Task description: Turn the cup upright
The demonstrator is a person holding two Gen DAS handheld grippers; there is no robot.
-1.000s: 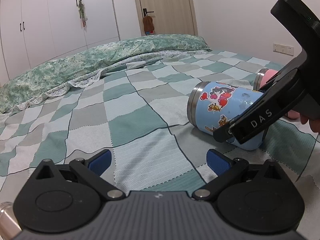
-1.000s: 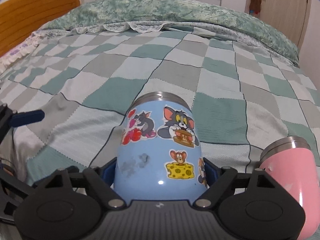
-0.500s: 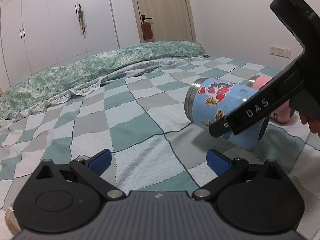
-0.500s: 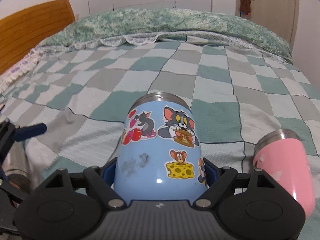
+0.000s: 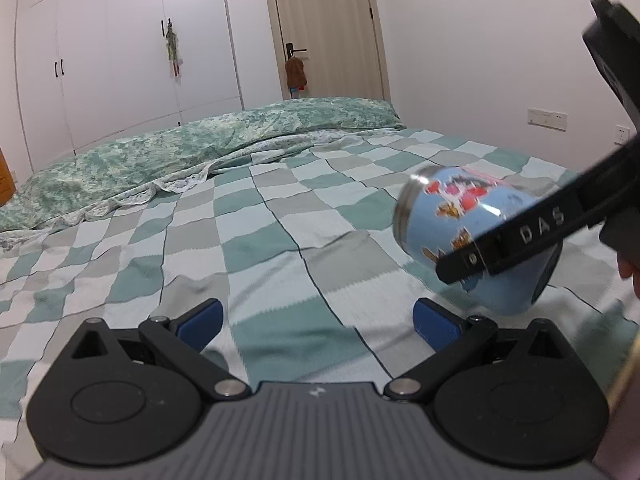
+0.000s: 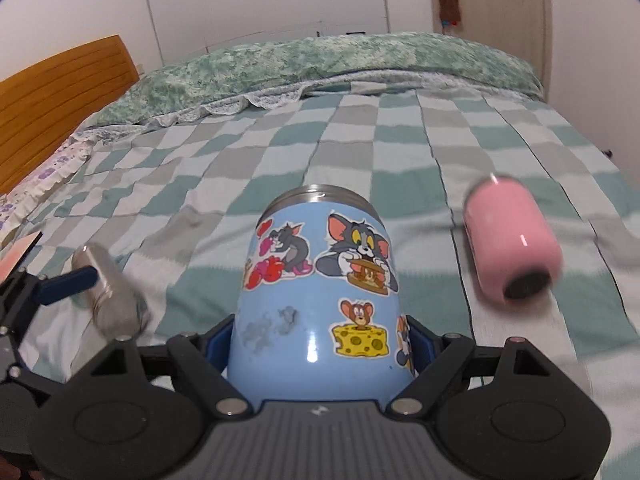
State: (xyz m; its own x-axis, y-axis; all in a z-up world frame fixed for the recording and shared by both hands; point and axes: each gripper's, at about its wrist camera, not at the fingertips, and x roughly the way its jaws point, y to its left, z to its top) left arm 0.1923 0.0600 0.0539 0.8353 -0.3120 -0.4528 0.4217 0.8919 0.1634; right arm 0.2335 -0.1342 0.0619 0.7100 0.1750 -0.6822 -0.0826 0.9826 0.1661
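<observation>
A light blue cup (image 6: 320,300) with cartoon stickers and a steel rim is held between the blue pads of my right gripper (image 6: 320,344), near its base, rim pointing away. In the left wrist view the same cup (image 5: 460,220) hangs lifted above the checked bedspread (image 5: 280,240), lying on its side with the rim to the left, the right gripper's black finger (image 5: 520,236) across it. My left gripper (image 5: 316,320) is open and empty, low over the bedspread, left of the cup.
A pink cup (image 6: 512,240) lies on its side on the bedspread to the right. A steel cup (image 6: 108,292) lies at the left by the left gripper. A green duvet (image 6: 320,64) lies at the far end, a wooden headboard (image 6: 60,92) at the left.
My right gripper has lifted the blue cup off the bedspread and raised it higher. The left gripper has risen and tilted up, still open. The pink cup stays on the bed.
</observation>
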